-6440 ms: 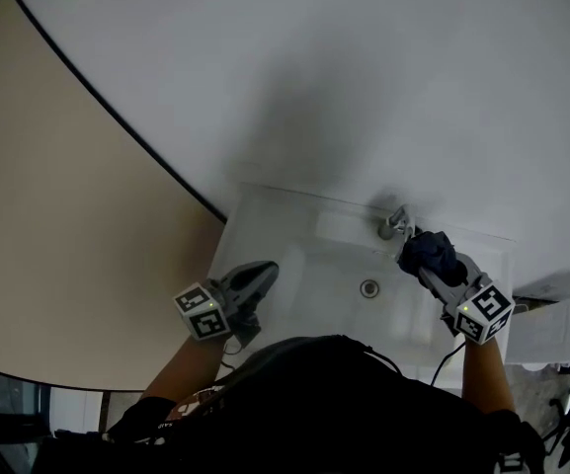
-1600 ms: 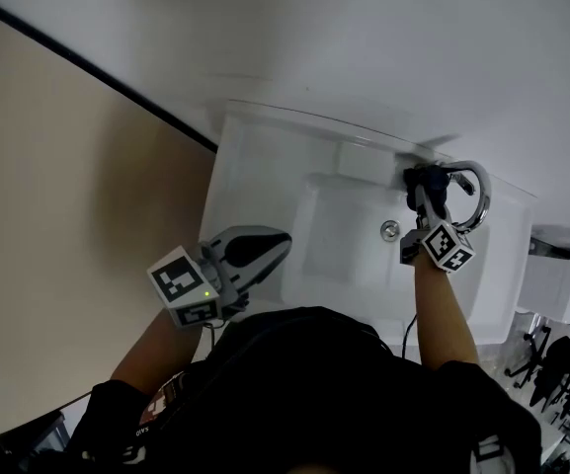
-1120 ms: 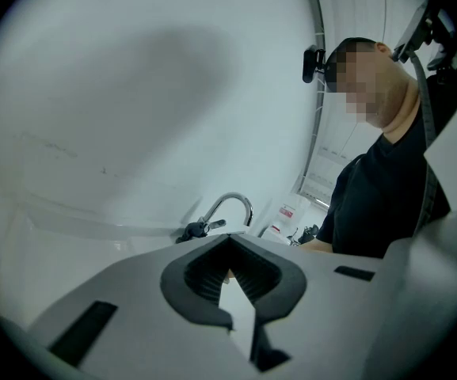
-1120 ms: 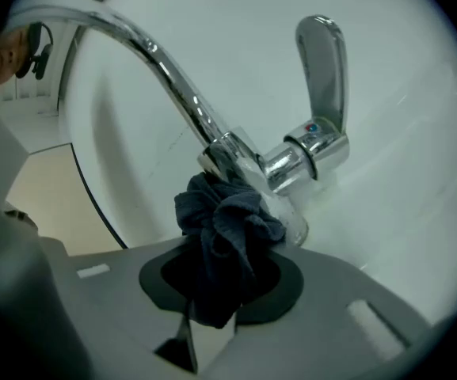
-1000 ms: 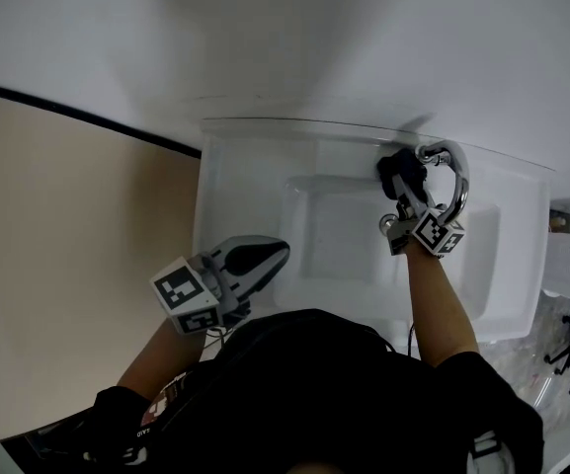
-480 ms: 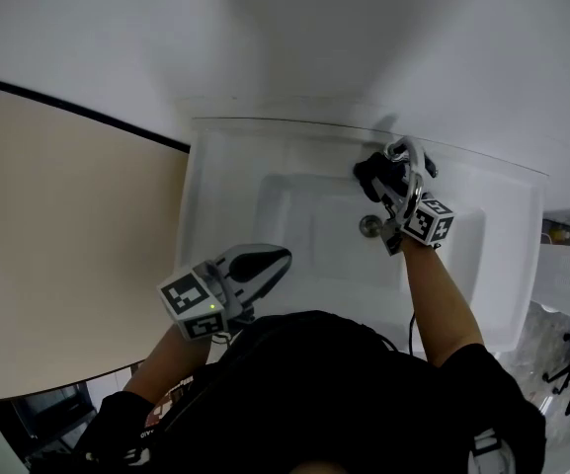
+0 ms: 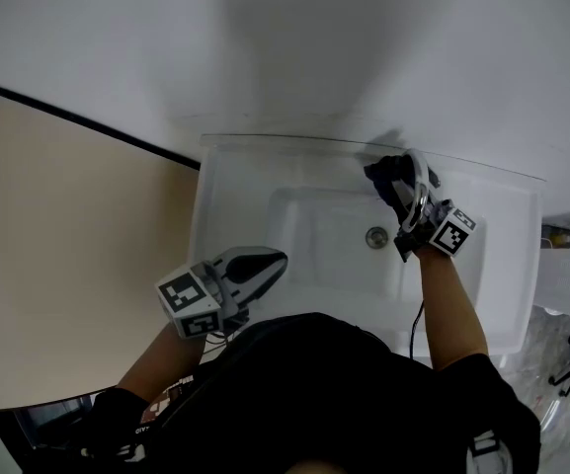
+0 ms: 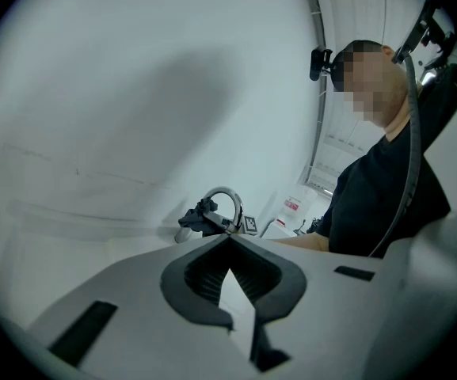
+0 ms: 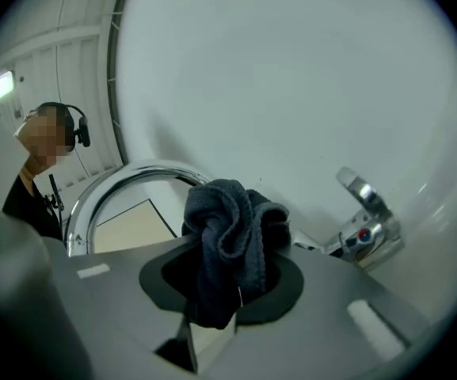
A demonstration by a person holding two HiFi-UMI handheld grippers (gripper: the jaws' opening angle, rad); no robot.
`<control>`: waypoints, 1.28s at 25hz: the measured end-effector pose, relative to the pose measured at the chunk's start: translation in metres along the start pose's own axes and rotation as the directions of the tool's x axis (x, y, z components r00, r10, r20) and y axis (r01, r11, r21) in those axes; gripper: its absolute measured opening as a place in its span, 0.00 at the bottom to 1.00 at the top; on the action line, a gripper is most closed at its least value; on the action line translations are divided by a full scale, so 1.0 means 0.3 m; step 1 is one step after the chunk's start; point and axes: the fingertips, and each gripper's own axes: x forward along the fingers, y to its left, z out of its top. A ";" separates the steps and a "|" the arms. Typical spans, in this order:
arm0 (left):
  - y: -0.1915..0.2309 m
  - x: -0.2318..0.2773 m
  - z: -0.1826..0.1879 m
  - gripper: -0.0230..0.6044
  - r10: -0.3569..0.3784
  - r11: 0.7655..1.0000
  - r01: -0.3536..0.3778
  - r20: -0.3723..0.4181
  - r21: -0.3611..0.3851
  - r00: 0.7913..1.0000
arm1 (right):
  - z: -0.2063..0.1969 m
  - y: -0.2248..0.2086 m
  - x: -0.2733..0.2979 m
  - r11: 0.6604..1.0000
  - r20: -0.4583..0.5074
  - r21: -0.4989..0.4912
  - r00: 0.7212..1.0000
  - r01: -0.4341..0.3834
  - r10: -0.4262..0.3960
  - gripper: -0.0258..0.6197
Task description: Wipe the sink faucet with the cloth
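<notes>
At the back of the sink (image 7: 227, 197), the dark cloth (image 9: 232, 236) sits bunched just beside the arched chrome faucet (image 9: 129, 179); we cannot tell if they touch. Our right gripper (image 7: 408, 200) has its jaws clamped on the cloth. The lever handle (image 9: 364, 229) stands beside the faucet, the drain (image 7: 376, 236) just before it. Well apart from the faucet, our left gripper (image 7: 273, 261) hangs over the sink's near rim, jaws together on nothing.

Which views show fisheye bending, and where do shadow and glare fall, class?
Left gripper view and right gripper view: fisheye bending, black corners; head view: dim, soft shadow on the wall above the sink; right gripper view: glare on the faucet.
</notes>
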 end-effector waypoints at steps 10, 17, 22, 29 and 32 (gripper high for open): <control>-0.032 0.009 -0.030 0.03 -0.020 0.999 0.021 -0.047 0.031 0.999 | 0.088 0.157 0.023 0.970 0.033 -0.097 0.973 -0.223 0.227 0.17; -0.070 0.001 -0.061 0.03 -0.037 0.999 0.038 -0.040 0.023 0.999 | 0.086 0.211 -0.051 0.951 -0.031 -0.112 0.957 -0.289 0.287 0.16; -0.083 -0.015 -0.071 0.03 -0.037 0.999 0.038 -0.035 0.035 0.999 | 0.087 0.238 -0.105 0.945 -0.078 -0.125 0.952 -0.304 0.296 0.16; -0.098 -0.015 -0.078 0.03 -0.046 0.999 0.047 -0.036 0.022 0.998 | 0.067 0.278 -0.197 0.936 -0.155 -0.129 0.939 -0.327 0.307 0.16; -0.110 -0.012 -0.079 0.03 -0.054 0.998 0.055 -0.038 0.020 0.998 | 0.052 0.288 -0.219 0.939 -0.149 -0.112 0.940 -0.326 0.308 0.16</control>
